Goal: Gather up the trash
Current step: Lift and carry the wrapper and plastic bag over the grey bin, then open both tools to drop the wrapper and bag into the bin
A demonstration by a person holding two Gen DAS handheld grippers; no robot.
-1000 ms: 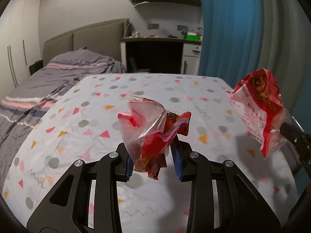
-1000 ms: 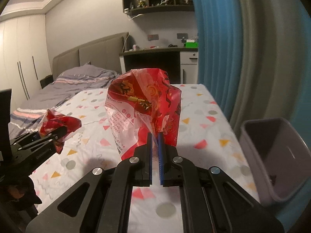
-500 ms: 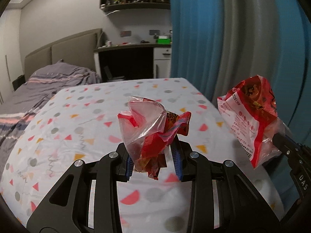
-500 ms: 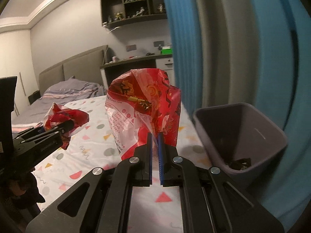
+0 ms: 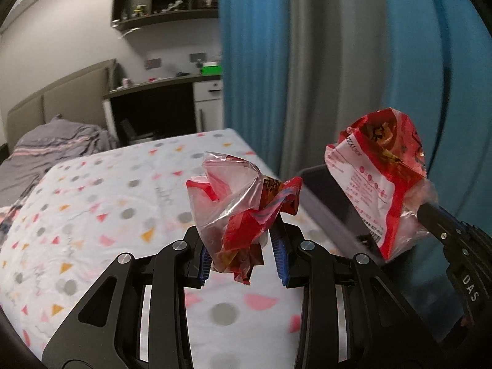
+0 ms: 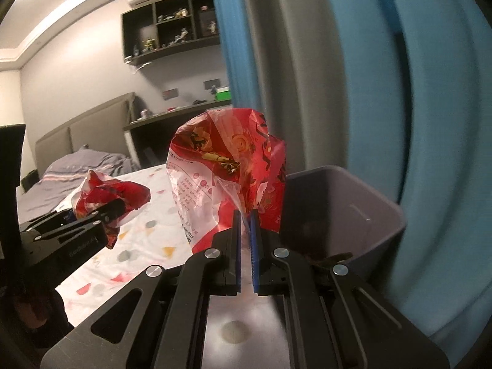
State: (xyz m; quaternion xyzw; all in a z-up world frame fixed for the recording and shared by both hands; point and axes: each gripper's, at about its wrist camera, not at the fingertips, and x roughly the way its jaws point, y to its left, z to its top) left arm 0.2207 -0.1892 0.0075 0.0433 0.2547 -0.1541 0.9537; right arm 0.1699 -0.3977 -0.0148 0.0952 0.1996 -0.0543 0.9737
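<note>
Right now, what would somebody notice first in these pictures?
Two bright red wrappers held up in the air: a crumpled red and clear plastic wrapper pinched in the left claw, and a bigger red printed snack bag in the right claw. Just right of that bag waits an open grey plastic bin.

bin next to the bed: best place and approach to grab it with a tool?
Take the grey trash bin by its open top rim, best the straight right-hand wall, coming from above with one finger inside and one outside. The walls look thin and upright and the mouth is unobstructed. Both tools are busy: the right tool holds a red wrapper, the left tool a crumpled wrapper.
</note>
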